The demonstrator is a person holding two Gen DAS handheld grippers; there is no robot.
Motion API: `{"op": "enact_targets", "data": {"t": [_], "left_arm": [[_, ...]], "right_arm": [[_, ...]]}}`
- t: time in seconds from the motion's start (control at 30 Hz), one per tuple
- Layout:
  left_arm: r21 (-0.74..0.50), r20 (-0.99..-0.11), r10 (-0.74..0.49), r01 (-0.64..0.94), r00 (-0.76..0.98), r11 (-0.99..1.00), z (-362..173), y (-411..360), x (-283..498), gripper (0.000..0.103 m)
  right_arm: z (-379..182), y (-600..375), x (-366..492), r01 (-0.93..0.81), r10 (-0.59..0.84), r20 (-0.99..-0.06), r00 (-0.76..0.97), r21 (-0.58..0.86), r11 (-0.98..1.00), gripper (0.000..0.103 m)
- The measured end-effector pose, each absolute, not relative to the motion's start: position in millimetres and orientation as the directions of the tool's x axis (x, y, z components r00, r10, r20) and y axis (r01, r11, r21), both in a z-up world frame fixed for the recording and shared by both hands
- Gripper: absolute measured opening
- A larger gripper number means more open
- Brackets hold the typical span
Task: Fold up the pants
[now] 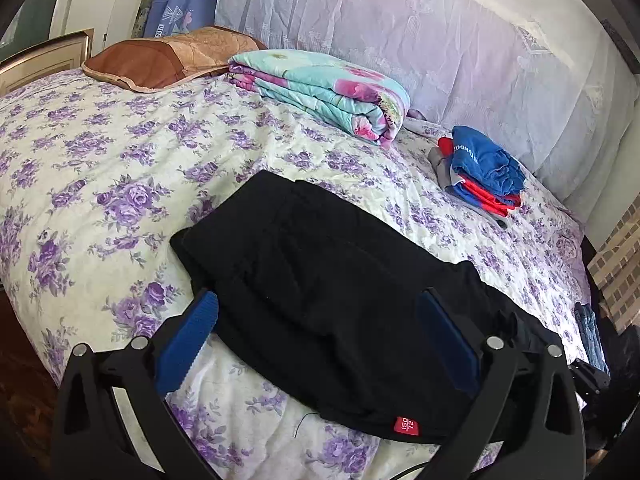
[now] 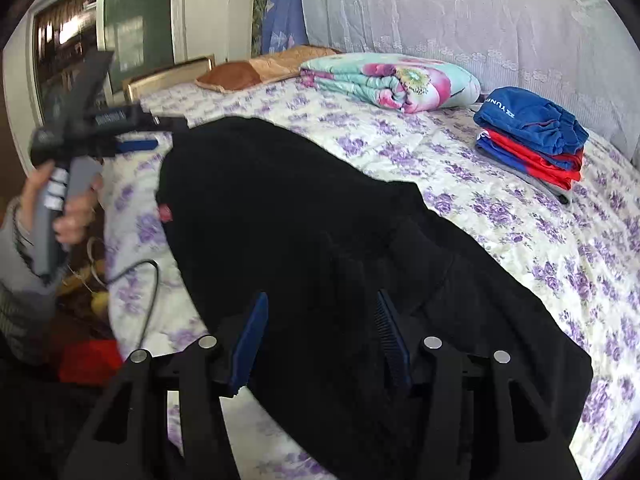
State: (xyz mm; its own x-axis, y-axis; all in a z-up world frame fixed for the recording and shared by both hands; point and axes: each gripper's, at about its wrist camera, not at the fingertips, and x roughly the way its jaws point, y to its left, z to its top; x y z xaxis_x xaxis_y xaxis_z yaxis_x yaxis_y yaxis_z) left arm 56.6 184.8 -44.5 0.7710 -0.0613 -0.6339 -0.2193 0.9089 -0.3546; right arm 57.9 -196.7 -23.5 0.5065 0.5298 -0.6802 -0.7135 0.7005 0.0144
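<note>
Floral bedspread point(image 1: 120, 168) carries black pants point(image 1: 320, 288) near its edge; left gripper point(image 1: 320, 320) and right gripper point(image 2: 320, 320) gape empty.

open bedspread point(image 1: 120, 168) left of pants point(image 1: 320, 280); clothes stack point(image 1: 480, 172) right.

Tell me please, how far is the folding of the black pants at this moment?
Done so far: the black pants lie on the floral bedspread already doubled into a thick bundle, red size tag at the near edge. In hand: nothing is gripped; the left gripper and right gripper are both open over the fabric. Left: probably one more fold, then placing it by the stack of folded clothes.
</note>
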Motion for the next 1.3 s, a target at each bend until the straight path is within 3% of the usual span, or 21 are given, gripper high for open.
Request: {"op": "enact_targets", "data": {"t": [0.07, 0.17, 0.33, 0.47, 0.57, 0.67, 0.73, 0.77, 1.03, 1.2, 1.3], "left_arm": [[-0.358, -0.640, -0.063, -0.224, 0.765, 0.907, -48.0, 185.5, 58.1, 0.098], [-0.361, -0.648, -0.064, -0.232, 0.759, 0.903, -51.5, 187.5, 58.9, 0.098], [-0.363, -0.664, -0.057, -0.254, 0.746, 0.897, -56.3, 192.8, 60.5, 0.098], [-0.364, -0.680, -0.052, -0.275, 0.732, 0.890, -63.0, 196.8, 63.5, 0.098], [-0.361, -0.686, -0.049, -0.281, 0.726, 0.889, -65.8, 197.5, 64.4, 0.098], [-0.356, -0.691, -0.041, -0.290, 0.722, 0.888, -66.1, 199.2, 65.1, 0.098], [-0.359, -0.691, -0.042, -0.292, 0.721, 0.887, -66.0, 200.6, 64.5, 0.098], [-0.357, -0.693, -0.040, -0.294, 0.720, 0.887, -66.1, 201.2, 64.4, 0.098], [-0.343, -0.728, -0.020, -0.338, 0.686, 0.876, -76.0, 206.0, 70.6, 0.098], [-0.246, -0.733, 0.076, -0.368, 0.676, 0.897, -74.1, 196.4, 70.6, 0.098], [-0.208, -0.727, 0.113, -0.374, 0.677, 0.904, -73.3, 192.8, 70.6, 0.098]], "right_arm": [[-5.6, -212.0, 60.1, -0.664, 0.540, -0.626, 0.562, 0.047, 0.746, 0.055], [-0.7, -221.4, 78.4, -0.532, 0.417, -0.593, 0.689, -0.023, 0.846, 0.055], [-63.5, -201.7, 114.3, -0.504, 0.332, -0.750, 0.572, -0.002, 0.864, 0.054], [-56.2, -198.3, 109.4, -0.526, 0.359, -0.740, 0.569, 0.009, 0.851, 0.054], [-32.0, -210.1, 99.5, -0.492, 0.377, -0.664, 0.646, 0.016, 0.871, 0.052], [-30.6, -216.5, 102.3, -0.463, 0.379, -0.637, 0.671, 0.039, 0.886, 0.064], [-52.4, -211.3, 114.3, -0.460, 0.336, -0.704, 0.625, 0.015, 0.888, 0.074], [-71.2, -205.0, 122.1, -0.477, 0.313, -0.771, 0.554, 0.014, 0.879, 0.076], [-66.2, -220.7, 113.2, -0.469, 0.383, -0.722, 0.576, 0.091, 0.878, 0.089], [-50.7, -229.7, 112.4, -0.448, 0.411, -0.650, 0.639, 0.119, 0.886, 0.090], [-46.1, -229.0, 116.3, -0.441, 0.419, -0.661, 0.622, 0.146, 0.886, 0.091]]}}
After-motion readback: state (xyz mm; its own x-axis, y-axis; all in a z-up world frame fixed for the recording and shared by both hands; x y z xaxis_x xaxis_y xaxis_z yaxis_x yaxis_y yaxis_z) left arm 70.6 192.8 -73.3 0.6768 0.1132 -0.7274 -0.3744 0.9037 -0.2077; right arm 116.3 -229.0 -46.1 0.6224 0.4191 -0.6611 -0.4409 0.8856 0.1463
